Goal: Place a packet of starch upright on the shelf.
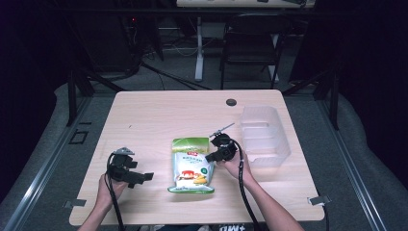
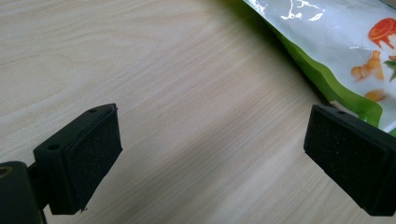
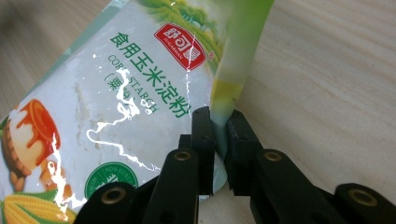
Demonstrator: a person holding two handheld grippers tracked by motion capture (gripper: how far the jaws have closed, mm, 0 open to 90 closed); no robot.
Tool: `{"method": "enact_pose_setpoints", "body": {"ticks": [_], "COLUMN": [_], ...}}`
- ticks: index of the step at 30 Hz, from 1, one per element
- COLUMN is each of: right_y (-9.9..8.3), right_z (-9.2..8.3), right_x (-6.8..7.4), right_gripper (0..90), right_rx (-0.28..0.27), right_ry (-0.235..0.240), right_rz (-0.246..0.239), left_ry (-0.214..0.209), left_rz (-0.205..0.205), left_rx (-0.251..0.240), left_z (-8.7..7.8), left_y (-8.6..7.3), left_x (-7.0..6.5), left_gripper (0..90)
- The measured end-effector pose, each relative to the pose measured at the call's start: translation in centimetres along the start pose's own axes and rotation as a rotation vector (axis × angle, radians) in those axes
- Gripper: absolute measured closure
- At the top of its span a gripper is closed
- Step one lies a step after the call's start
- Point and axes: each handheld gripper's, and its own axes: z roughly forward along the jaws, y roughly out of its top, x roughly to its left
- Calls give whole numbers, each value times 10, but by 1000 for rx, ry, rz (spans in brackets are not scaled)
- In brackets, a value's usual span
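Near the middle of the table (image 1: pixel 154 115) we see a green and white starch pouch (image 1: pixel 191 166) lying flat, its printed face up. Our right tongs (image 3: pixel 220 140) have their jaws pinched together on the pouch's right edge, the thin green seam caught between the pads and bent upward from the wood. Our left tongs (image 2: pixel 212 154) rest low over bare table to the left of the pouch, jaws spread wide with nothing between them; the pouch's lower corner lies just beyond one pad. To the right of the right hand (image 1: pixel 235 166), apart from the pouch, stands a clear plastic bin (image 1: pixel 264 137).
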Motion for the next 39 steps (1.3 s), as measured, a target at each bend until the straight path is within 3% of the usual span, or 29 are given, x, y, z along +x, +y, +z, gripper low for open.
{"method": "enact_pose_setpoints", "body": {"ticks": [7, 12, 16, 19, 22, 24, 26, 29, 39], "right_y": [2, 10, 14, 12, 10, 10, 11, 10, 7], "right_z": [8, 12, 16, 18, 18, 16, 12, 8, -19], "right_x": [-17, -22, -24, -25, -23, -18, -13, -8, 8], "right_gripper": [592, 514, 592, 696, 810, 829, 843, 859, 874], "right_rx": [-41, -65, -65, -68, -85, -70, -49, -55, -121], "right_ry": [51, 70, 74, 119, 146, 134, 118, 102, 87], "right_rz": [83, 104, 124, 143, 123, 109, 63, 32, -38], "left_ry": [-1, -3, -2, -2, -4, -5, -4, -2, -14], "left_rz": [-7, -7, -6, -6, -4, -4, -3, -5, -4], "left_rx": [4, 5, 1, 1, 5, 5, 4, 1, -5], "left_z": [0, 1, 1, 1, 1, 1, 1, 1, 0], "left_y": [0, -1, -1, -1, 0, 0, 0, -1, -1], "left_x": [2, 2, 2, 2, 2, 2, 1, 2, 2], "left_gripper": [42, 43, 43, 44, 47, 47, 47, 47, 38]}}
